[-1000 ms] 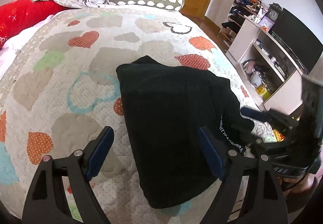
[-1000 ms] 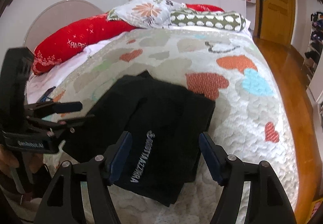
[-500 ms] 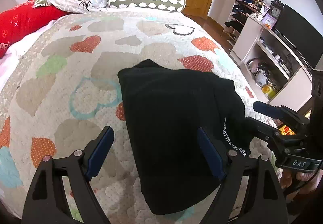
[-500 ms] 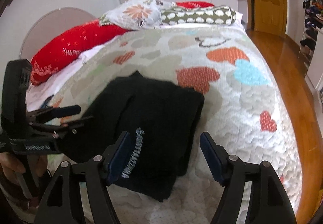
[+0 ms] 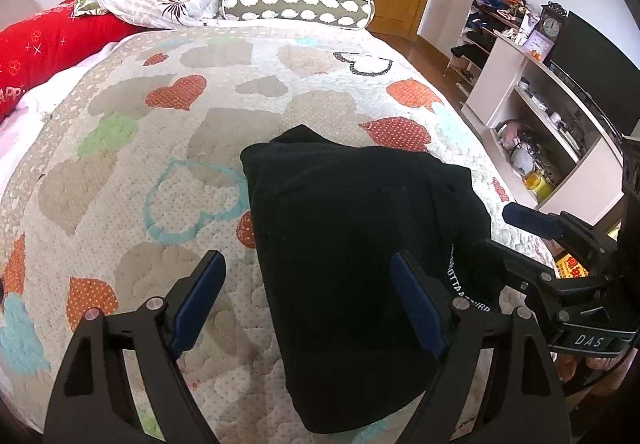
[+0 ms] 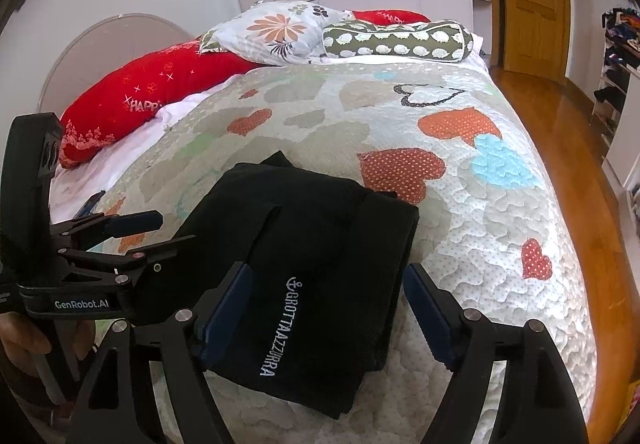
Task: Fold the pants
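Spreading wider, the right gripper [image 6: 326,308] is letting go of the folded black fabric pants [image 6: 316,244]. Left gripper [image 5: 308,296] is hanging wide open and empty, suggesting the fold is finishing

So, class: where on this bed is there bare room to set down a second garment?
Free: the heart-patterned quilt right of the folded black pants, and the stretch between pants and pillows. Crowded: the head end, with red bolster, floral pillow and green spotted bolster.
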`<state>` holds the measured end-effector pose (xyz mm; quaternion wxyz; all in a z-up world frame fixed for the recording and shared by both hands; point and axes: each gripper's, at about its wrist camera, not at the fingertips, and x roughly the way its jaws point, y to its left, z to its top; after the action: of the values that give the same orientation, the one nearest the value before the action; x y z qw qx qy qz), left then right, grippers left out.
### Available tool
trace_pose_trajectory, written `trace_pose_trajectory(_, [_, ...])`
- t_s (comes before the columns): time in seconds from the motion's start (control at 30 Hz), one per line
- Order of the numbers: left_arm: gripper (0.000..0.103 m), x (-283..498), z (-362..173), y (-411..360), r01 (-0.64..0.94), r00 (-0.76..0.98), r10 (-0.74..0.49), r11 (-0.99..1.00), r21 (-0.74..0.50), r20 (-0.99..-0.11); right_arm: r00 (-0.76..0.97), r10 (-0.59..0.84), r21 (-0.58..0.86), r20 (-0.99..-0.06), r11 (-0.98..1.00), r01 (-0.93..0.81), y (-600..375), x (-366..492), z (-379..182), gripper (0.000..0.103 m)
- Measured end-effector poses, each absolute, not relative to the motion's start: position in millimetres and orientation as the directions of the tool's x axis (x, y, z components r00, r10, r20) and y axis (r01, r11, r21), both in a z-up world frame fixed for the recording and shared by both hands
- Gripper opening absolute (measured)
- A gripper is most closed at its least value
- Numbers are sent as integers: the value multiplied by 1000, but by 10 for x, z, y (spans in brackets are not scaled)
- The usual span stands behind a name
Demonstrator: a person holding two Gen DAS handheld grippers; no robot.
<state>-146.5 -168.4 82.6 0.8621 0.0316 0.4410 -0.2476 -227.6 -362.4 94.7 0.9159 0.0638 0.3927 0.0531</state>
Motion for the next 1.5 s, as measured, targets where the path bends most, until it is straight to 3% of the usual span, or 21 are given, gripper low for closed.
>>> trace_pose_trajectory(0.23, [85, -1449, 803, -1686, 456, 477, -408, 872, -177, -779, 676, 144, 168, -723, 985, -30, -3676, -2251, 888, 81])
trace_pose_trajectory(0.53, [86, -1285, 685, -1583, 421, 415, -483, 853, -308, -771, 644, 151, 239, -750, 970, 52, -3915, -2090, 596, 82])
trace_pose_trajectory(0.73, [86, -1026, 686, -1575, 392, 438, -475, 865, -313, -764, 682, 189, 293, -706, 955, 38, -4003, -1929, 605, 80])
trace_pose_trajectory(0.77, [86, -953, 678, -1591, 379, 444, -461, 873, -306, -768, 688, 201, 297, -697, 955, 22, -3994, -1876, 609, 69])
trace_pose_trajectory(0.8, [86, -904, 665, -1595, 373, 445, -454, 878, -301, -772, 687, 224, 307, -691, 952, -1, -3978, -1827, 610, 44])
trace_pose_trajectory(0.9, [86, -783, 627, -1636, 356, 455, -422, 893, -274, -784, 696, 231, 288, -680, 957, -37, -3889, -1719, 671, 12])
trace_pose_trajectory(1.13, [87, -609, 480, -1675, 333, 455, -375, 913, -236, -808, 665, 203, 245, -718, 969, -31, -3916, -1689, 604, 15])
trace_pose_trajectory(1.17, [88, -581, 463, -1684, 330, 459, -362, 917, -222, -812, 667, 199, 251, -718, 968, -19, -3947, -1709, 595, 21])
trace_pose_trajectory(1.2, [88, -557, 452, -1690, 330, 459, -357, 919, -217, -814, 670, 188, 252, -718, 968, -2, -3974, -1736, 607, 36])
trace_pose_trajectory(1.27, [88, -495, 418, -1703, 327, 453, -346, 922, -209, -821, 680, 149, 241, -718, 970, 42, -4021, -1808, 678, 52])
trace_pose_trajectory(1.5, [88, -458, 410, -1735, 323, 448, -334, 925, -199, -829, 702, 251, 236, -667, 964, -120, -3696, -2133, 1040, 52])
